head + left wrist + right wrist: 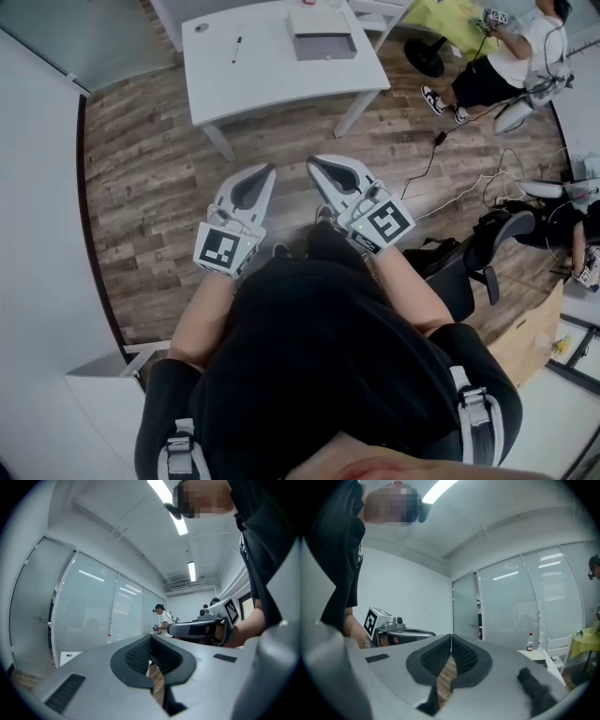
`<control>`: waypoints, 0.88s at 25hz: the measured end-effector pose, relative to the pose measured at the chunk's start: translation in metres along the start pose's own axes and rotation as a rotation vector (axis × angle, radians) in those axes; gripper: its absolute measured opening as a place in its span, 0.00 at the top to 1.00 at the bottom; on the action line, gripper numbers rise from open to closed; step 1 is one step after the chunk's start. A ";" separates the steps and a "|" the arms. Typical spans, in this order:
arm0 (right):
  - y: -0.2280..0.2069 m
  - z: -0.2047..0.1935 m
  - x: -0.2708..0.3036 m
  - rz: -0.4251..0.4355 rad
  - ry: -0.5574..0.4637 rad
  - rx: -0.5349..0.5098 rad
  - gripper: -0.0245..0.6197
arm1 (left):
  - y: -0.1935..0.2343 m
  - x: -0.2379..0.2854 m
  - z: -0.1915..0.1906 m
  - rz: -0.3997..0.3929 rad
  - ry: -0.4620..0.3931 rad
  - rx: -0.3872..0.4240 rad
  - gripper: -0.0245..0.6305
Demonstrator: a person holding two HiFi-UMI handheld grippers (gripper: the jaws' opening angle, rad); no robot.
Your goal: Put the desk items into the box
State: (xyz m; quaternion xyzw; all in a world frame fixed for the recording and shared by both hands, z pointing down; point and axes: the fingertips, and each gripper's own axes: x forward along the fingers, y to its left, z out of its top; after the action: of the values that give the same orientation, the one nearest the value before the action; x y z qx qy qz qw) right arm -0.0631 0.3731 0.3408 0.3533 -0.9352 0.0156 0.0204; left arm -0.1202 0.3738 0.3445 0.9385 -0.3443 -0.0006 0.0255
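- The left gripper (263,172) was held level over the wooden floor (141,169), its jaws together at the tips with nothing between them.
- The right gripper (317,165) sat just beside it on the right, also level. Its jaws were closed tip to tip and held nothing; only floorboards showed through the gap behind the pads.
- Both grippers were well short of the white desk (272,80), which stood at the far side of the floor, and neither touched anything.
- A shallow grey box (323,45) sat on the far right part of the desk. From above I could not tell what lay in it.
- A pen (236,49) lay loose on the desktop to the left of the box, apart from it.
- Only the head view showed the box and the pen. It also took in a seated person (502,56) at the far right and a black chair (497,239) nearer on the right.
- The left gripper view looked along a glass partition (93,616) to a standing person (161,617) far off, with the right gripper (176,629) crossing on the right.
- The right gripper view alone showed a red-capped bottle (530,642) on a white tabletop at the far right, and the left gripper's marker cube (371,619) at the left.
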 end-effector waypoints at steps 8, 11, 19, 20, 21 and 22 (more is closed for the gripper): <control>-0.038 -0.004 0.051 0.045 0.007 -0.006 0.94 | 0.058 0.030 -0.004 0.048 0.006 0.014 0.94; -0.062 -0.003 0.072 0.067 -0.003 -0.011 0.94 | 0.082 0.048 -0.002 0.068 -0.009 0.021 0.94; -0.131 0.001 0.136 0.098 -0.020 0.001 0.94 | 0.158 0.104 0.008 0.117 0.001 0.052 0.94; -0.141 0.002 0.142 0.103 -0.024 0.006 0.94 | 0.166 0.112 0.009 0.124 0.001 0.051 0.94; -0.149 0.003 0.147 0.106 -0.028 0.010 0.94 | 0.173 0.120 0.009 0.129 0.001 0.049 0.94; -0.158 0.003 0.151 0.109 -0.032 0.014 0.94 | 0.179 0.127 0.008 0.133 0.002 0.046 0.94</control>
State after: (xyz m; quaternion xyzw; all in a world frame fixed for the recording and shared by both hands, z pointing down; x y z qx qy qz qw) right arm -0.0722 0.1548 0.3472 0.3019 -0.9532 0.0174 0.0021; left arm -0.1388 0.1547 0.3472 0.9138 -0.4060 0.0102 0.0042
